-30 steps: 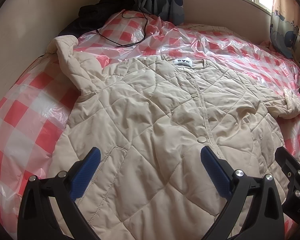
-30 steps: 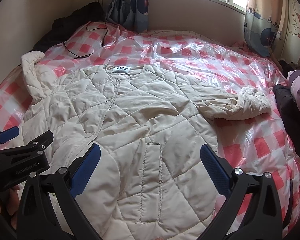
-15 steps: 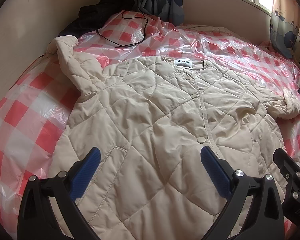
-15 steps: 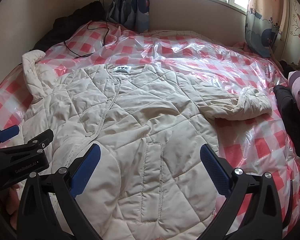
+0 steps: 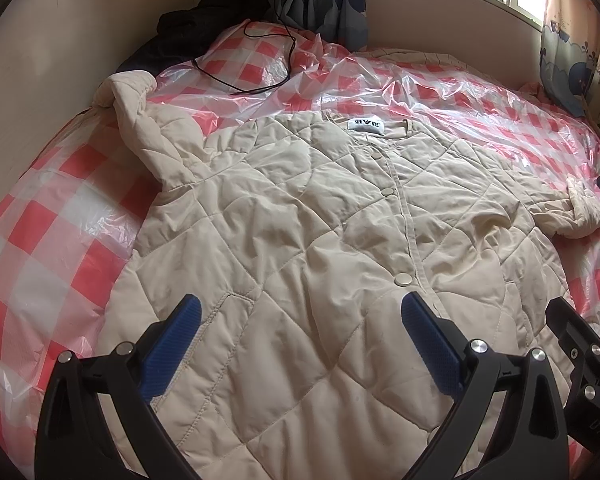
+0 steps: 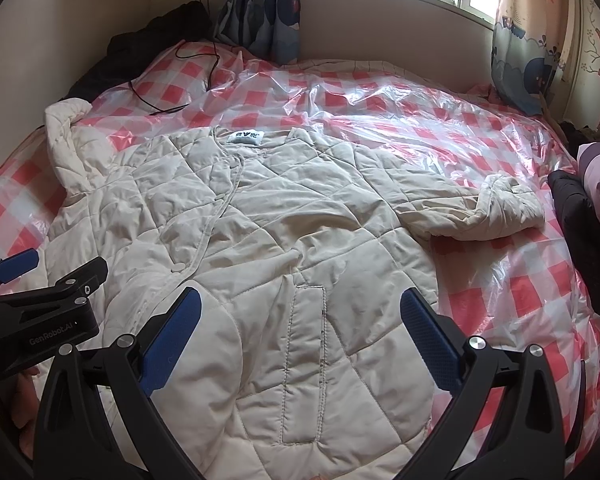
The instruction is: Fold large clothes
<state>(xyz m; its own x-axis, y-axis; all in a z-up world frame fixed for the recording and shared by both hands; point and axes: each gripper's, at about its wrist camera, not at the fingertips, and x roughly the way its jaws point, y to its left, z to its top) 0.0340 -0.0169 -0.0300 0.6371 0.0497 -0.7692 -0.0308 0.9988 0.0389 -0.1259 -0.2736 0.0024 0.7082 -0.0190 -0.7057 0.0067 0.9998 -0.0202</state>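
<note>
Plastic-covered checked bed (image 5: 52,240) carries a cream quilted coat (image 5: 300,240) spread flat, buttoned, collar toward the window. Left gripper (image 5: 300,316) and right gripper (image 6: 300,312) hover spread above its hem. Best to pinch each sleeve cuff and fold inward squarely.

The jacket (image 5: 300,240) lies flat on the bed (image 5: 48,240) ahead of me, collar far, my left claw (image 5: 296,340) and right claw (image 6: 296,336) side by side over its near hem.
</note>
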